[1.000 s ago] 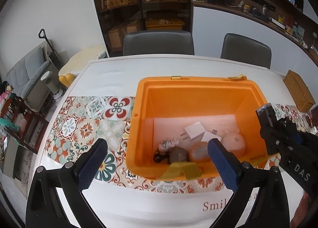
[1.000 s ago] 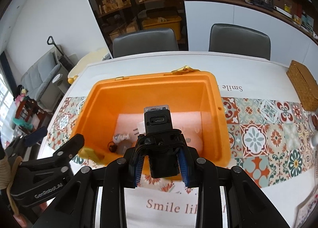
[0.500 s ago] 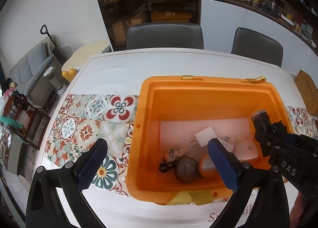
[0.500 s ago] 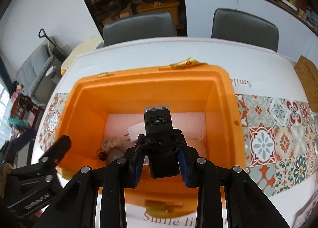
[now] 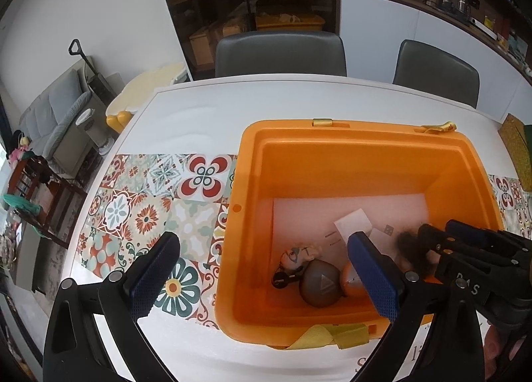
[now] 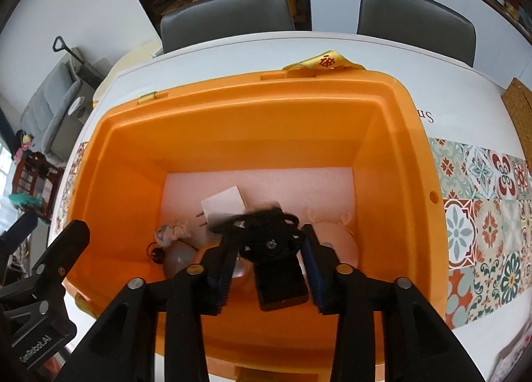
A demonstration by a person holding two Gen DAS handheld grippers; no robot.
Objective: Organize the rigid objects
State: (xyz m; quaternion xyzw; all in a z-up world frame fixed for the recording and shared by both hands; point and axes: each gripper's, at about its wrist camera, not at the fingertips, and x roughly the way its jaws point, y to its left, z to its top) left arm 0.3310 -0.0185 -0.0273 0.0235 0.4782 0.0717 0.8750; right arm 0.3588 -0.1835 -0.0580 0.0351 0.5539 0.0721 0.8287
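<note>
R gripper [image 6: 269, 269] jaws parted, pads either side of a black device [image 6: 277, 262] w/ gap on both sides, so not clamping it; device blurred, sits tilted between the fingers inside the orange bin [image 6: 395, 135], over the bin's near-right floor area. Whether it rests on anything below, can't tell.

L gripper [image 5: 262, 277] jaws wide open, holding nothing; L finger over the tiled mat [image 5: 133, 202] left of the bin, R finger over the bin's near interior.

In the bin, on its pale pink liner: white plug adapter [image 6: 224, 205] near mid-floor, small figurine [image 6: 171, 232] toward bin's near-left, grey rounded item w/ triangle mark [image 5: 321, 284] just beside it, peach rounded item [image 6: 337, 242] toward bin's near-right, partly behind R finger. Yellow strap [image 5: 329, 335] hangs over bin's near rim; another yellow strap tab [image 6: 324, 62] at far rim.

Bin stands on a white table [image 5: 199, 115]; two grey chairs [image 5: 279, 52] beyond bin's far side.
</note>
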